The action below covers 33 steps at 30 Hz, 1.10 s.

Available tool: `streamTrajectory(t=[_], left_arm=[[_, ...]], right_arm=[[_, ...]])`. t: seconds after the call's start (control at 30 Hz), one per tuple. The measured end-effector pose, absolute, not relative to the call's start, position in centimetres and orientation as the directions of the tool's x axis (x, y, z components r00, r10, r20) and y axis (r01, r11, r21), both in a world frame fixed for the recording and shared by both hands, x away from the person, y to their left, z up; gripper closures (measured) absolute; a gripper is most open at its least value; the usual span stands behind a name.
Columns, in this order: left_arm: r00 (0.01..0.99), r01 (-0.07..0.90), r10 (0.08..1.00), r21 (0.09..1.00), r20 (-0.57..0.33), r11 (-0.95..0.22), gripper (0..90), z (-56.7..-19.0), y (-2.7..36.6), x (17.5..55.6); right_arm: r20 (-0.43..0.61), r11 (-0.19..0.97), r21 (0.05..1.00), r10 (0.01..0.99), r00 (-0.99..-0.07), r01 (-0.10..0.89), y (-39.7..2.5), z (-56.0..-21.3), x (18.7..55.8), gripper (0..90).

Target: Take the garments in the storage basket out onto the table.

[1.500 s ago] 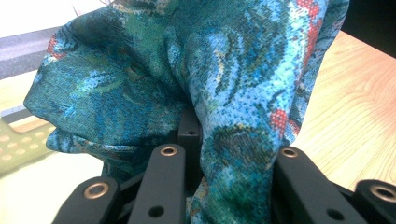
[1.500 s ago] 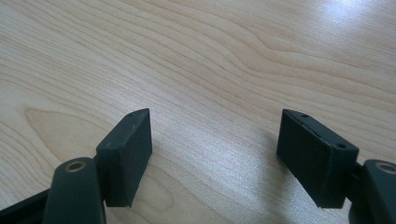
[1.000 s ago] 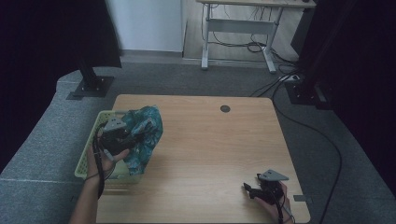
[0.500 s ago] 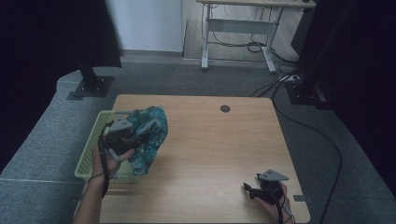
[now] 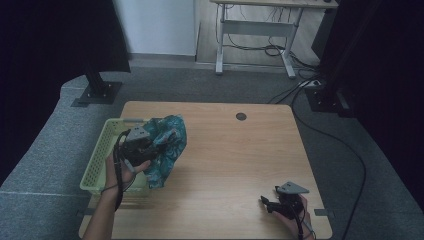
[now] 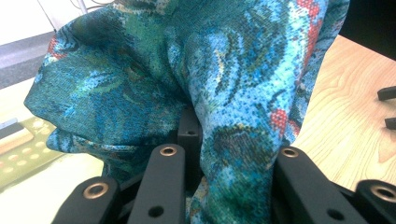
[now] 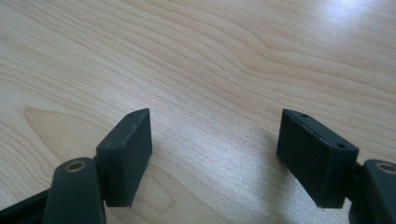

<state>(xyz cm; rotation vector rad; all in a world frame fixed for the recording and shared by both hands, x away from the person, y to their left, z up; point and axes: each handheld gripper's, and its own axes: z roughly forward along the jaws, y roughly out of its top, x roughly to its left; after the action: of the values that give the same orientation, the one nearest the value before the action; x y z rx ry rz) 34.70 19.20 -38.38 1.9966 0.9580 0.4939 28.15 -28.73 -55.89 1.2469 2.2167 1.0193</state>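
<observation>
A teal patterned cloth (image 5: 165, 147) with red flecks hangs over the right rim of the yellow-green basket (image 5: 102, 155) at the table's left. My left gripper (image 5: 142, 145) is shut on a fold of the cloth (image 6: 233, 93), which drapes between and over its jaws. My right gripper (image 5: 270, 204) rests open near the front right of the table, jaws spread wide over bare wood (image 7: 215, 135) with nothing between them.
The wooden table (image 5: 235, 165) has a round cable hole (image 5: 241, 116) near its far edge. A desk frame (image 5: 255, 30) and cables lie on the grey floor behind. The other gripper's jaw tips (image 6: 387, 107) show at the right edge of the left gripper view.
My left gripper has carried the cloth a little to the right and farther from me over the basket's rim. The right gripper has stayed put.
</observation>
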Motion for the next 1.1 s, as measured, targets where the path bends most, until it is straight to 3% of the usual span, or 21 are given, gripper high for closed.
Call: streamTrajectory(t=[1.1], left_arm=[[0.681,0.428,0.733,0.805,0.012,-0.411,73.6,-39.0,15.3,35.1]], right_arm=[[0.009,0.337,0.755,0.852,-0.523,0.563,-28.7,-55.9,28.1,25.8]])
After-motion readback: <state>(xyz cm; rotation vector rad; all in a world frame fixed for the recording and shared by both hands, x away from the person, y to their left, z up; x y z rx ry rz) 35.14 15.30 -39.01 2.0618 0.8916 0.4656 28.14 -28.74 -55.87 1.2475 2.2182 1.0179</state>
